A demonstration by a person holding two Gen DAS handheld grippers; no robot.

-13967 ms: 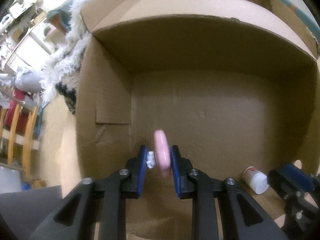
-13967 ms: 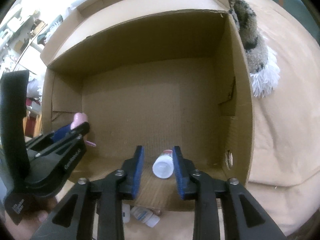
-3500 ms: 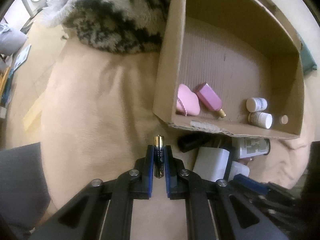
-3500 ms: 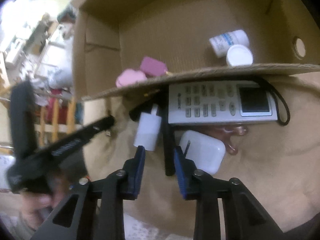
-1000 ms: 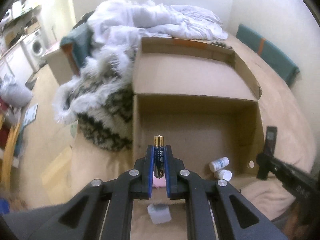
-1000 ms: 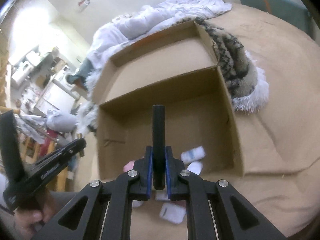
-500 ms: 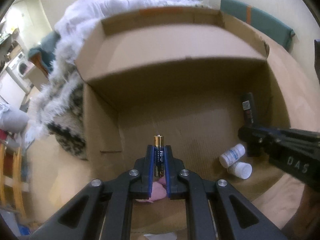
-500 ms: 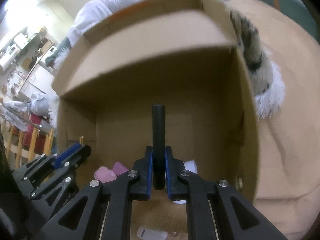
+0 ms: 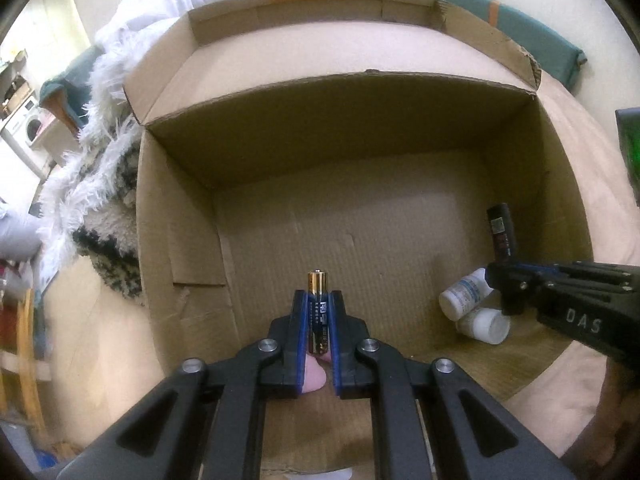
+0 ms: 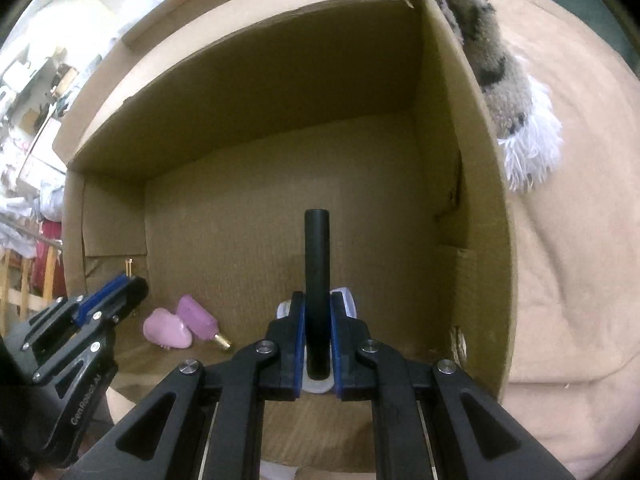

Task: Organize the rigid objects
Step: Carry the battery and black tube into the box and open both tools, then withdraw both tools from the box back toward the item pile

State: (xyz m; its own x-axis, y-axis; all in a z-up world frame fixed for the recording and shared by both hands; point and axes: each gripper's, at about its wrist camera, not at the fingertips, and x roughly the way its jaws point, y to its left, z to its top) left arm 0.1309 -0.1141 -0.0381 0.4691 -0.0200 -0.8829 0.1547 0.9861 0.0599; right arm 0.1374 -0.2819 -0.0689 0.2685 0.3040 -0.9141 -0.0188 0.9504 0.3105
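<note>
Both grippers hang inside the cardboard box (image 9: 180,220), the left gripper (image 9: 318,320) clamped on a battery (image 9: 318,300) and the right gripper (image 10: 317,332) on a black tube (image 10: 317,264), each item's long axis running forward along the fingers toward the box floor below.

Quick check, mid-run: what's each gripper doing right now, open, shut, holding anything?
Left gripper: shut on a blue-and-gold cylindrical battery.
Right gripper: shut on a black cylindrical tube.

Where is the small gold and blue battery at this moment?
In the left wrist view, the small gold and blue battery stands clamped in the left hand-held gripper, above the brown cardboard box floor.
</note>
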